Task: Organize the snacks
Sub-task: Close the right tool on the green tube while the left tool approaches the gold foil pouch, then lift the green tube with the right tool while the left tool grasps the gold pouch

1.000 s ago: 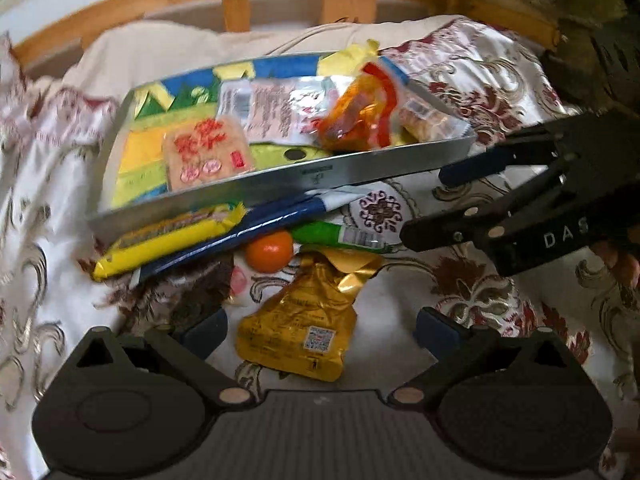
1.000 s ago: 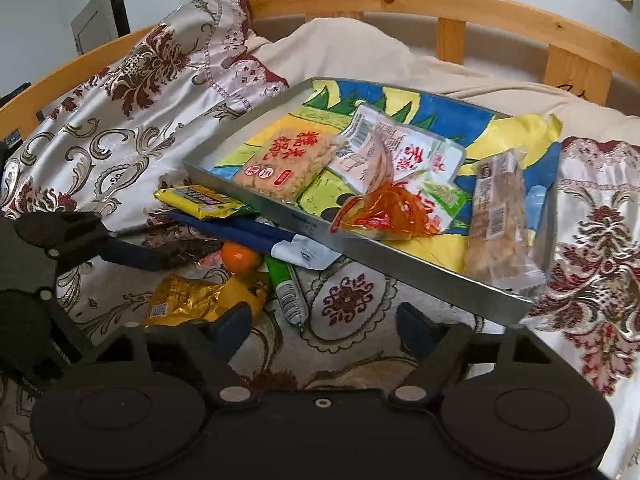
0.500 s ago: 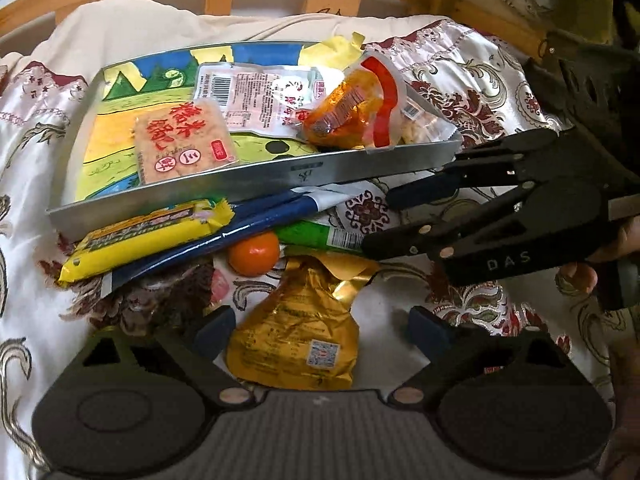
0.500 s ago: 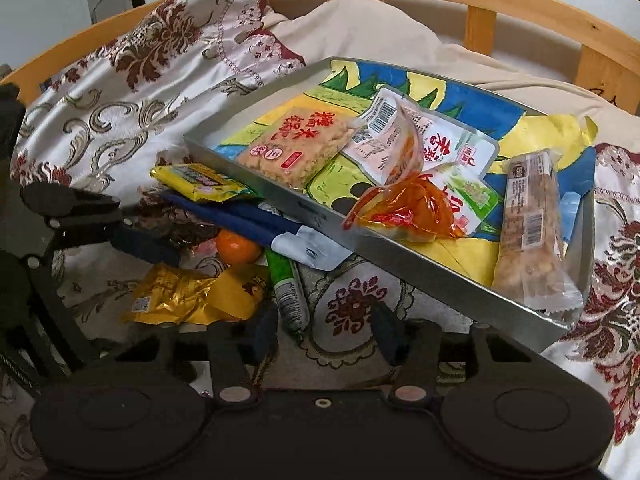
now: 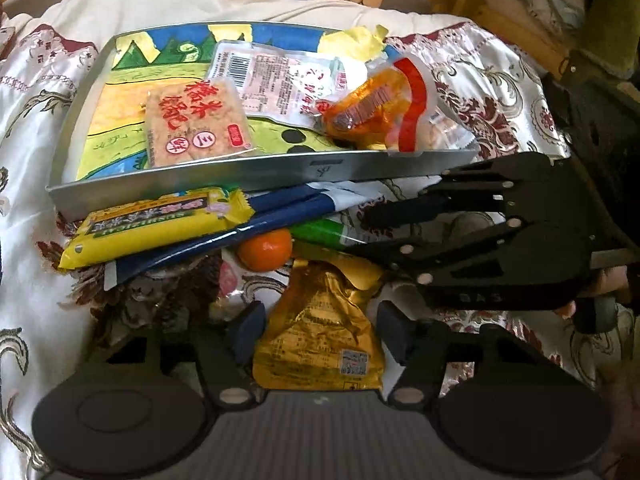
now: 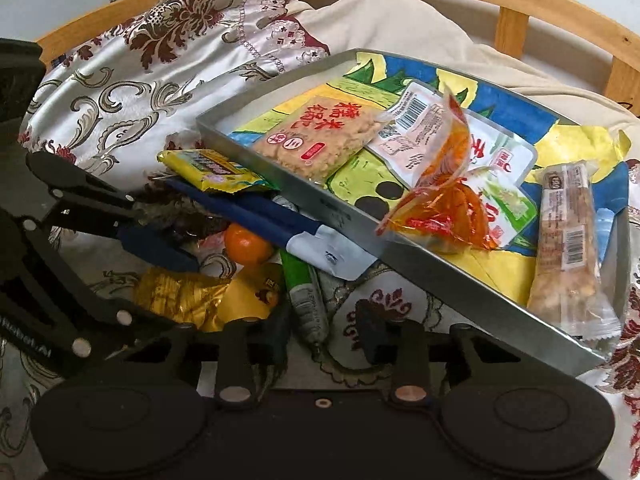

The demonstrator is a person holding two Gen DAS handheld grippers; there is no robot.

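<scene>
Pickup step: the left tool is closing around the gold packet, and the right tool around the green tube; neither grips yet. Next: clamp, lift into the tray.

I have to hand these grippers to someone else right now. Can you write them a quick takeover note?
Left gripper: jaws closing around the gold packet; pads not pressing yet.
Right gripper: jaws closing around the green tube; not gripped yet.
Done: rice cracker, white pack, orange pack and nut bar lie in the tray.
Left, on the bedspread in front of the tray: yellow bar, blue packet, orange, gold packet, green tube.
</scene>
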